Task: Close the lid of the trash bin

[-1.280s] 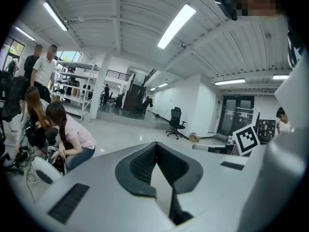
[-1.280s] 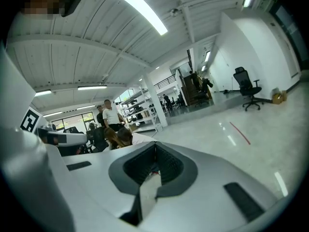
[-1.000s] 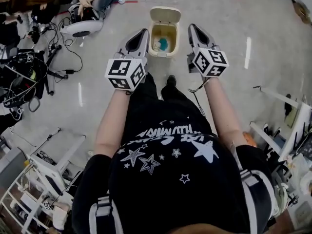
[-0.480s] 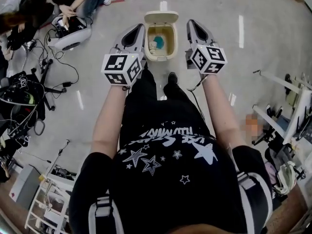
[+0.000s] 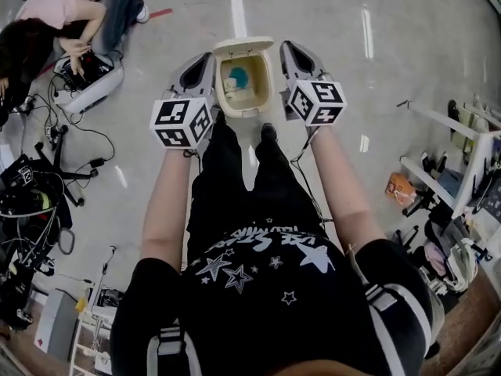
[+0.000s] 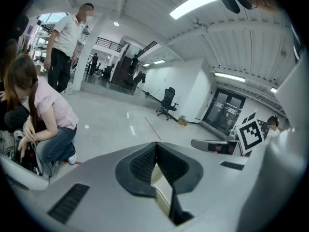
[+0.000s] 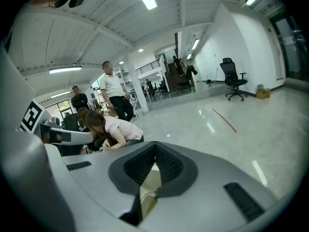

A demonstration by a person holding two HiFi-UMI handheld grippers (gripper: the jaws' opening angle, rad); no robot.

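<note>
You're at the approach: left gripper (image 5: 207, 56) and right gripper (image 5: 286, 47), both clenched empty, flank the open trash bin (image 5: 247, 110). Next, probably nudge its far lid (image 5: 243, 46) toward you.

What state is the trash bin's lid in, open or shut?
Open: the lid stands tipped back behind the trash bin, whose inside shows a teal item.

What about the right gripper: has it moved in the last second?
Yes. The right gripper has come forward alongside the trash bin; its tip now reaches level with the open lid.
</note>
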